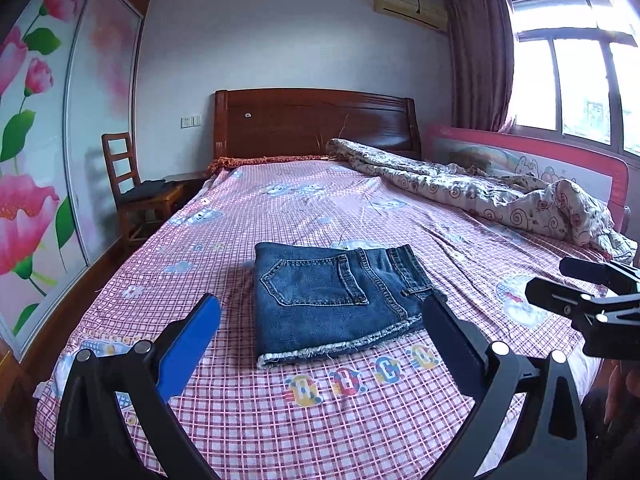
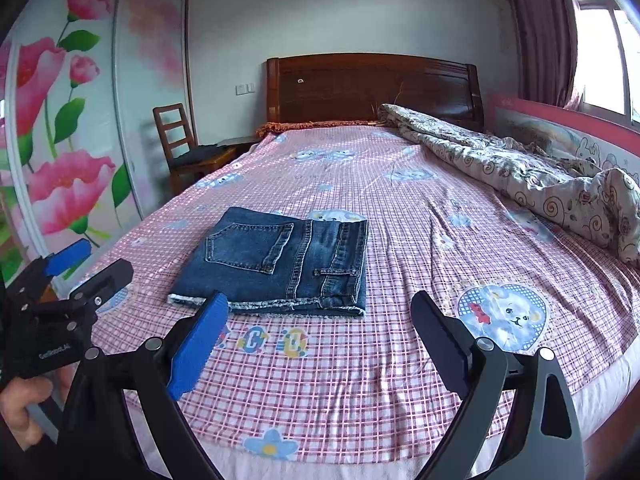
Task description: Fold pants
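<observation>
- A bed (image 1: 280, 216) with a pink checked sheet printed with cartoon bears and letters fills both views; its dark wooden headboard (image 1: 316, 122) stands against a pale wall.
- A crumpled floral quilt (image 1: 480, 192) lies bunched along the bed's far right side, against a pink padded bed rail (image 1: 532, 160) with cartoon prints.
- Behind the rail are a window (image 1: 576, 84) and a mauve curtain (image 1: 480, 52); an air conditioner (image 1: 412, 8) hangs high on the wall.
- To the left of the bed stands a wooden chair (image 1: 132, 188) with something dark on its seat, beside a wardrobe (image 1: 40, 128) whose sliding doors are painted with pink flowers.
- The denim shorts (image 1: 336, 300) lie folded flat near the foot edge of the bed, around the middle of its width, back pocket up, frayed hem toward the cameras.
- The left gripper (image 1: 320, 320) hovers low over the foot edge, its blue and black fingers spread wide to either side of the shorts and holding nothing.
- The right gripper (image 2: 320, 316) is likewise spread wide and empty, with the shorts just ahead of its blue finger.
- The left wrist view alone shows the right gripper from outside, at its right edge, apart from the shorts.
- The right wrist view alone shows the left gripper at its left edge, with the person's hand (image 2: 20, 412) wrapped round the handle, and a large bear-in-a-heart print (image 2: 504, 316) near the bed's right foot corner.
</observation>
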Tool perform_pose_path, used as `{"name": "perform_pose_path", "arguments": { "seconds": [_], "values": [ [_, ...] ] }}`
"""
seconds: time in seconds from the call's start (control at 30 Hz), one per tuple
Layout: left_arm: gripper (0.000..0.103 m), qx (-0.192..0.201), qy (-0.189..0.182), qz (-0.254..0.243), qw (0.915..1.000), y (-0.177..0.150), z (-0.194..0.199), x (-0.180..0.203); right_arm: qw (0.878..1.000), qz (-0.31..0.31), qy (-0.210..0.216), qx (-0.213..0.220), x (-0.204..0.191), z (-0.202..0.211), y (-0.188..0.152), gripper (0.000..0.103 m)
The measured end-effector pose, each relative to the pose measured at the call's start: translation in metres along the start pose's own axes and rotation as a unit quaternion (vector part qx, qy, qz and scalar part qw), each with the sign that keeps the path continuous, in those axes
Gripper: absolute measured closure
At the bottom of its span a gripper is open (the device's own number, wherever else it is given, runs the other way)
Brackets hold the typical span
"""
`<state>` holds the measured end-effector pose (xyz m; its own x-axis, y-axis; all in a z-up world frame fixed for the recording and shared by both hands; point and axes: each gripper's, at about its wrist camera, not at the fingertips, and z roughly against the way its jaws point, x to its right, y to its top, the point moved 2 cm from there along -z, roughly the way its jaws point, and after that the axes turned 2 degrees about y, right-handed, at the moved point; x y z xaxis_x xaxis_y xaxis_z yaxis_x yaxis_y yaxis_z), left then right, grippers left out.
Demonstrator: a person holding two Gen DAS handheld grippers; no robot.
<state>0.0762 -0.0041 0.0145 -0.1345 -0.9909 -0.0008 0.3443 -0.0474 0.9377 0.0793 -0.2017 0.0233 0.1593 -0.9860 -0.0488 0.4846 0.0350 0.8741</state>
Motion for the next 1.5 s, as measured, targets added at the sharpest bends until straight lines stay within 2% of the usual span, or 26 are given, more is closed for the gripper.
{"name": "perform_pose_path", "arguments": {
  "seconds": [0.57,1.5],
  "values": [
    [0.002,-0.006,-0.013,-0.003,0.9999,-0.0031,-0.0015,0.0061,1.000,-0.017,0.007,0.009,0.0065,0.0019,0.0011,0.011],
    [0.002,-0.014,-0.010,0.005,0.9998,-0.0046,-0.0031,0.0051,0.999,-0.034,0.020,0.004,0.0087,0.0010,0.0004,0.011]
  ]
}}
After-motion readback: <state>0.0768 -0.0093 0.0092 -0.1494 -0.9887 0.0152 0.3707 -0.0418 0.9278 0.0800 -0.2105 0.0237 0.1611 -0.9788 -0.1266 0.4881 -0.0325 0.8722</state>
